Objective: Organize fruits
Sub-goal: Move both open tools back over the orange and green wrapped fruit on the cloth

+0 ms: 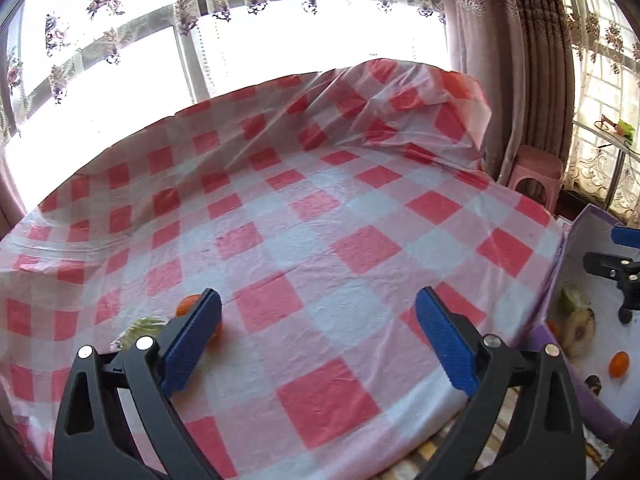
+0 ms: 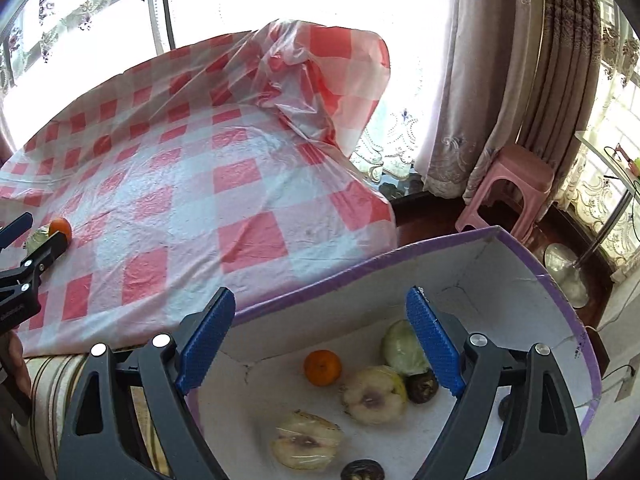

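The left tool (image 1: 318,316) is spread wide and holds nothing, low over the desk's red-and-white checked plastic cloth (image 1: 360,248). Just beside its left finger lie a small orange fruit (image 1: 187,305) and a green wrapped fruit (image 1: 136,330). The right tool (image 2: 320,320), also spread and empty, hangs over the white purple-rimmed box (image 2: 520,304), where an orange tangerine (image 2: 322,367), pale wrapped cut fruits (image 2: 374,398) and dark round fruits (image 2: 422,388) lie.
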The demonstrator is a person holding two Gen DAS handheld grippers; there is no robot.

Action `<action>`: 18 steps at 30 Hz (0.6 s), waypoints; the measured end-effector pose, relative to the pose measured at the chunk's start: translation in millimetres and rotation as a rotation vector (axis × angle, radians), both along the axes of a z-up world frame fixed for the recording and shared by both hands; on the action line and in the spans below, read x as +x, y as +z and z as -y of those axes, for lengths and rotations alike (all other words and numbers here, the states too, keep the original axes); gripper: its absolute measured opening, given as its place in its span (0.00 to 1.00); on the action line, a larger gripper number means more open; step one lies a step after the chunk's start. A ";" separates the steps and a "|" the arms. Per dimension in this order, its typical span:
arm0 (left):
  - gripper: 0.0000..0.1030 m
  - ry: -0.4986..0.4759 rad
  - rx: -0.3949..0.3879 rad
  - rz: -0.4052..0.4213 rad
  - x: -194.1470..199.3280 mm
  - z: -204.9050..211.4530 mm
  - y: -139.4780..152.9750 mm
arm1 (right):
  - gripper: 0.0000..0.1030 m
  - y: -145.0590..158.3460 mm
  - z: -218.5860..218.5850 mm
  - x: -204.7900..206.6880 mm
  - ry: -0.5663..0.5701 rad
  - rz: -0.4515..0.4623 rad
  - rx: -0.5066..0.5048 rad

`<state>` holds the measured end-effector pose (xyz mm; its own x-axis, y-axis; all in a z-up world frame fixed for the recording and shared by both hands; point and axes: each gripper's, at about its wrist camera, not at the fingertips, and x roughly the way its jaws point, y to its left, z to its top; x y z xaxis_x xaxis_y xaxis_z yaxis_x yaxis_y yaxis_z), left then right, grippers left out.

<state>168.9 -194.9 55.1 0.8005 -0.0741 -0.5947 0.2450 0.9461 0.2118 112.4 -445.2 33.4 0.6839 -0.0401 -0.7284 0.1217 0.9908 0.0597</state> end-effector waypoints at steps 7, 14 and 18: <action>0.96 0.124 0.208 0.034 20.3 -52.8 -18.3 | 0.84 9.0 -41.2 8.6 0.064 0.040 0.038; 0.97 0.160 0.258 0.005 34.0 -96.8 -34.2 | 0.84 18.7 -83.9 22.3 0.117 0.075 0.061; 0.97 0.165 0.266 -0.019 40.1 -106.1 -42.8 | 0.84 20.9 -109.4 29.6 0.144 0.090 0.072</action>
